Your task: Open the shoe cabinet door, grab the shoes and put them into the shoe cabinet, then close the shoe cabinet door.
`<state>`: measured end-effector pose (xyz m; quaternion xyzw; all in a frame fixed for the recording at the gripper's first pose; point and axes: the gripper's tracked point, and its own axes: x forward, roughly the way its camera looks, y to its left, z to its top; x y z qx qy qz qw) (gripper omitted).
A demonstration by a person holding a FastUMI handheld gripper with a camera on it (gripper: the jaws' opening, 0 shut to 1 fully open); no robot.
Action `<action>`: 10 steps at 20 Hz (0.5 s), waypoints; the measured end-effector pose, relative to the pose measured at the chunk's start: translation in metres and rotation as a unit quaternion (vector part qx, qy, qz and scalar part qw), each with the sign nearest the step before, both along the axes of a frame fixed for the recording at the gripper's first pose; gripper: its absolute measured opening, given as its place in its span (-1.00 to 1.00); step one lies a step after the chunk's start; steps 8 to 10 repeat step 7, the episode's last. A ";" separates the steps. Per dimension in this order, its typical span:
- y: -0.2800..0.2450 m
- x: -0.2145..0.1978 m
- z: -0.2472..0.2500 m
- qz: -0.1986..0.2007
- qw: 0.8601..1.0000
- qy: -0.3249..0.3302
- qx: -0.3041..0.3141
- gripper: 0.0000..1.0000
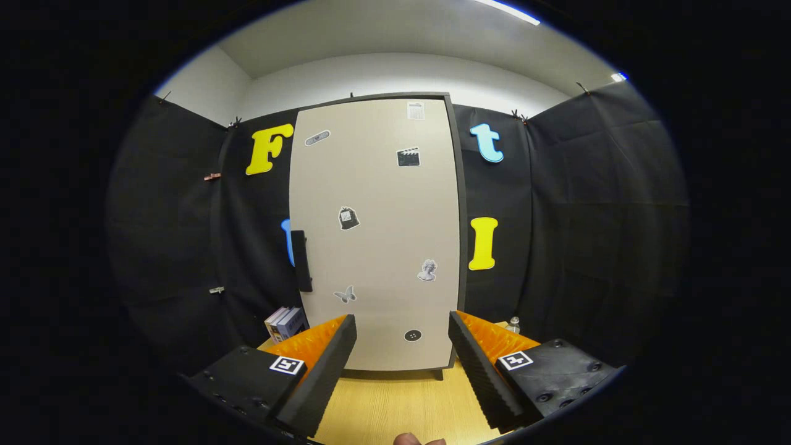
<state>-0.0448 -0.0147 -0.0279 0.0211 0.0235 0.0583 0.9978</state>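
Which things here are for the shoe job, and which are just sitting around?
For the job:
- shoe cabinet, its door shut
- door handle
- gripper, jaws open, nothing between them

Just lying about:
- books beside the cabinet
- small bottle
- stickers on the door

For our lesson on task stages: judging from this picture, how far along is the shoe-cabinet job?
Nothing looks done yet: the tall beige shoe cabinet door with stickers is shut, its black handle untouched. In hand: the claw is open, holding nothing, facing the door above the light wooden table. Left: opening the door, loading the shoes, closing it.
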 end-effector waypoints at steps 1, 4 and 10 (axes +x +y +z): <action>0.000 0.001 0.001 0.002 1.000 -0.001 -0.002 0.96; -0.001 0.004 0.002 0.009 1.000 0.000 -0.003 0.96; -0.004 0.007 0.001 0.011 1.000 0.004 -0.001 0.96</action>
